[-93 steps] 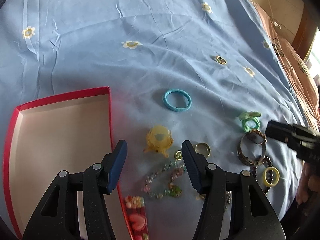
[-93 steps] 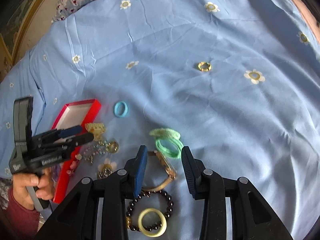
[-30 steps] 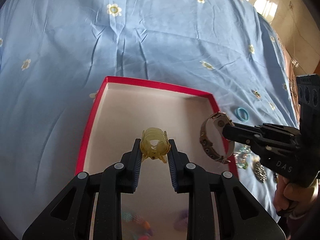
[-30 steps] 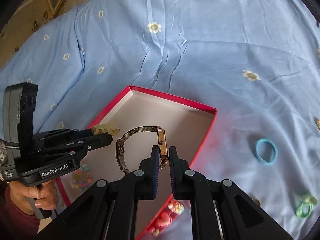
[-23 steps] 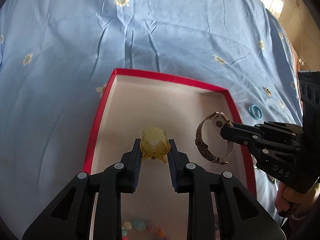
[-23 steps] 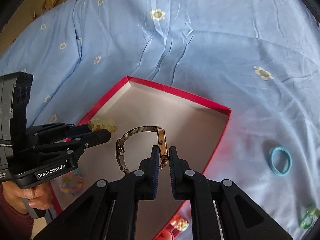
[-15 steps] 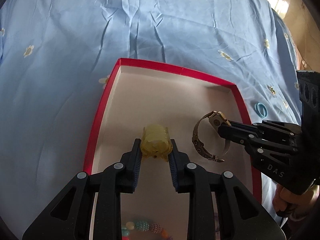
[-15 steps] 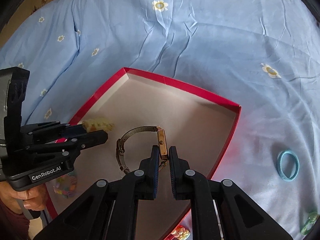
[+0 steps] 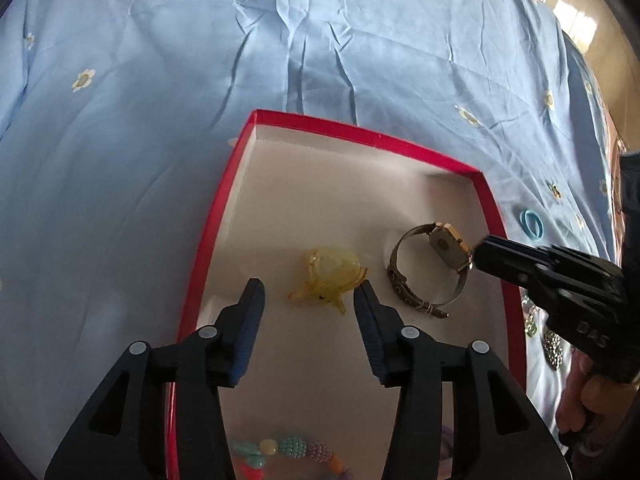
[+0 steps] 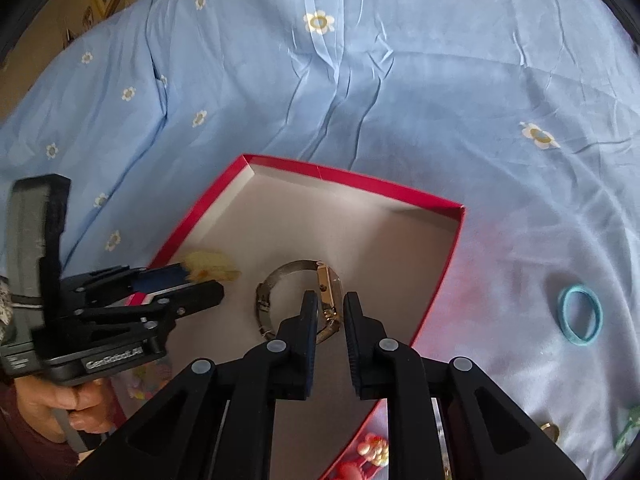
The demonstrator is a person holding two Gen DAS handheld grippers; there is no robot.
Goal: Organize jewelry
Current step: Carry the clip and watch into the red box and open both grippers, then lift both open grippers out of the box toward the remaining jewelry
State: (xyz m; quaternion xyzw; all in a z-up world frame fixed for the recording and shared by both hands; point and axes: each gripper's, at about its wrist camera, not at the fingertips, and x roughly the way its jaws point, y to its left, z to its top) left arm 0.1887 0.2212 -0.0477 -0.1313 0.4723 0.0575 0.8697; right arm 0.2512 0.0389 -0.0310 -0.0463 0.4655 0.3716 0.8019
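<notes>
Two pieces lie in the red box point(image 9: 208, 236) on the bed, both just let go. First, a translucent yellow hair claw point(image 9: 330, 274), glossy, domed shell uppermost, teeth splayed toward me. It rests on the pale floor of the box, just ahead of my left gripper point(image 9: 308, 300). Those fingers point(image 9: 252, 312) have just been opening and now stand well apart; the claw sits between and slightly beyond the tips, the right tip close to one prong, the left tip clear of it.

Second, a wristwatch point(image 10: 326, 288) with a gold rectangular case and a dull metal strap curled into a loop. In the left wrist view it stands on its strap near the right wall of the box, case tilted up. My right gripper point(image 10: 328, 306) has its fingers point(image 10: 310, 316) narrowly parted, also just opening; the watch case sits between them. Left pad looks clear of it; whether the right pad touches, I cannot tell.

Box: shallow, red rim, whitish inside. Besides claw and watch, a string of pastel beads point(image 9: 288, 450) lies at the near end, partly hidden behind my left gripper.

Outside the box, on the blue daisy-print bedsheet point(image 10: 360, 80): a light blue hair tie point(image 10: 580, 316) to the right, well apart from it.
</notes>
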